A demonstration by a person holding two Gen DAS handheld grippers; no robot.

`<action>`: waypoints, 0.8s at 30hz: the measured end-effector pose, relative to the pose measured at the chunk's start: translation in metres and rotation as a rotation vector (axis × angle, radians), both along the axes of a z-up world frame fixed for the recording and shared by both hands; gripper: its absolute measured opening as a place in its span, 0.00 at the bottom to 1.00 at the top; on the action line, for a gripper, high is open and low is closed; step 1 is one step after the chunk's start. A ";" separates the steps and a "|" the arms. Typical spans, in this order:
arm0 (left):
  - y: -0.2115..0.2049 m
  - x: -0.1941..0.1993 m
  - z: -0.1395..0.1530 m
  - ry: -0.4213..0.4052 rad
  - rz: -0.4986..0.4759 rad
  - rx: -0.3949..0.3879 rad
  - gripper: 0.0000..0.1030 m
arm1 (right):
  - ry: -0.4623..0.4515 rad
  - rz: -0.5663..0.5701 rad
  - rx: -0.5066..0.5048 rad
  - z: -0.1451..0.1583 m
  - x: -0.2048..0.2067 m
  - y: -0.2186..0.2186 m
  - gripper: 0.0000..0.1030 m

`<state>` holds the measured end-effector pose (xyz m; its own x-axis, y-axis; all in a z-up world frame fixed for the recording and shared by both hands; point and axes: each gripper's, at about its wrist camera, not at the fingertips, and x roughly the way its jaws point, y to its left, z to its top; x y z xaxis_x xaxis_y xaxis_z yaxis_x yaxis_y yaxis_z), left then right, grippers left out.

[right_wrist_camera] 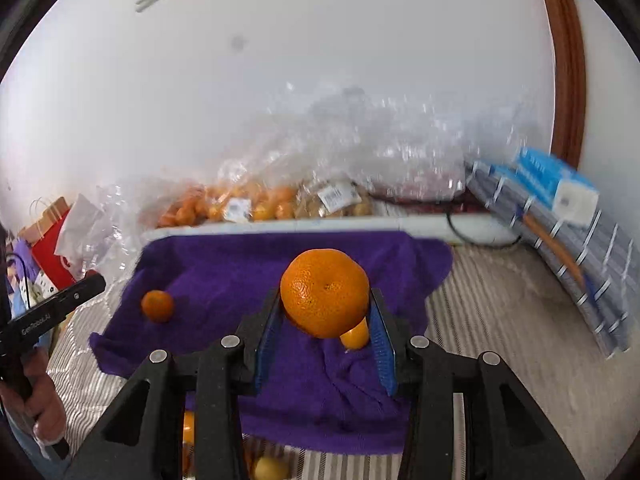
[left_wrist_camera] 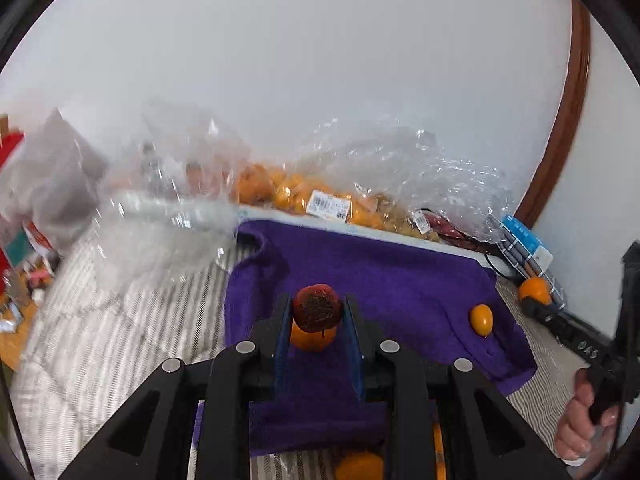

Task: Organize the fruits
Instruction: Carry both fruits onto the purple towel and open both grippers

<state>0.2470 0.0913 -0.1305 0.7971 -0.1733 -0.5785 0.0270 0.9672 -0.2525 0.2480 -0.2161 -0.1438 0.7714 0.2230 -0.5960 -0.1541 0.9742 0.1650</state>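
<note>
My left gripper (left_wrist_camera: 317, 308) is shut on a small dark red fruit (left_wrist_camera: 317, 307) and holds it above a purple cloth (left_wrist_camera: 392, 276). An orange fruit (left_wrist_camera: 313, 339) lies on the cloth right under it. A small yellow-orange fruit (left_wrist_camera: 481, 319) lies on the cloth to the right. My right gripper (right_wrist_camera: 325, 306) is shut on a large orange mandarin (right_wrist_camera: 325, 292) above the same cloth (right_wrist_camera: 224, 268). A small yellow-orange fruit (right_wrist_camera: 355, 335) sits just below it. Another small mandarin (right_wrist_camera: 157, 305) lies on the cloth at the left.
Clear plastic bags of oranges (left_wrist_camera: 288, 190) and other fruit lie on a white tray (right_wrist_camera: 360, 224) behind the cloth. A stack of grey notebooks (right_wrist_camera: 568, 232) leans at the right. More fruit (left_wrist_camera: 358, 466) lies at the near edge on the striped bedding (left_wrist_camera: 100, 320). Red packaging (right_wrist_camera: 52, 248) stands left.
</note>
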 end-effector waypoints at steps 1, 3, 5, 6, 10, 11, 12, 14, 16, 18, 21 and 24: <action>0.002 0.003 -0.004 0.016 -0.002 0.013 0.23 | 0.016 0.009 0.003 -0.007 0.003 -0.001 0.41; 0.004 0.006 -0.010 0.028 0.000 0.021 0.23 | 0.076 0.015 -0.017 -0.022 0.012 -0.001 0.41; 0.006 0.008 -0.014 0.040 -0.006 -0.005 0.23 | 0.091 0.011 -0.016 -0.027 0.015 -0.002 0.41; 0.005 0.009 -0.015 0.038 -0.016 -0.014 0.23 | 0.101 0.016 -0.004 -0.028 0.016 -0.004 0.41; -0.001 0.012 -0.024 0.059 -0.028 0.018 0.23 | 0.132 0.028 0.000 -0.038 0.017 -0.004 0.41; -0.002 0.013 -0.027 0.066 -0.029 0.022 0.23 | 0.138 0.025 -0.015 -0.041 0.018 -0.002 0.41; -0.004 0.014 -0.029 0.074 -0.030 0.025 0.23 | 0.145 0.018 -0.040 -0.044 0.018 -0.001 0.41; -0.006 0.015 -0.031 0.082 -0.039 0.034 0.23 | 0.144 0.013 -0.064 -0.045 0.018 0.002 0.41; -0.008 0.015 -0.033 0.086 -0.040 0.042 0.23 | 0.140 0.012 -0.074 -0.045 0.017 0.003 0.41; -0.010 0.016 -0.035 0.097 -0.045 0.038 0.23 | 0.140 0.007 -0.081 -0.046 0.016 0.003 0.41; -0.014 0.017 -0.039 0.112 -0.050 0.054 0.23 | 0.144 0.010 -0.086 -0.047 0.015 0.004 0.41; -0.020 0.017 -0.041 0.117 -0.048 0.091 0.23 | 0.143 0.012 -0.102 -0.048 0.014 0.006 0.41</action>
<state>0.2645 0.0717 -0.1719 0.7153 -0.1522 -0.6820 0.0493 0.9846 -0.1680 0.2622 -0.2100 -0.1913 0.6751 0.1641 -0.7192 -0.1478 0.9853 0.0862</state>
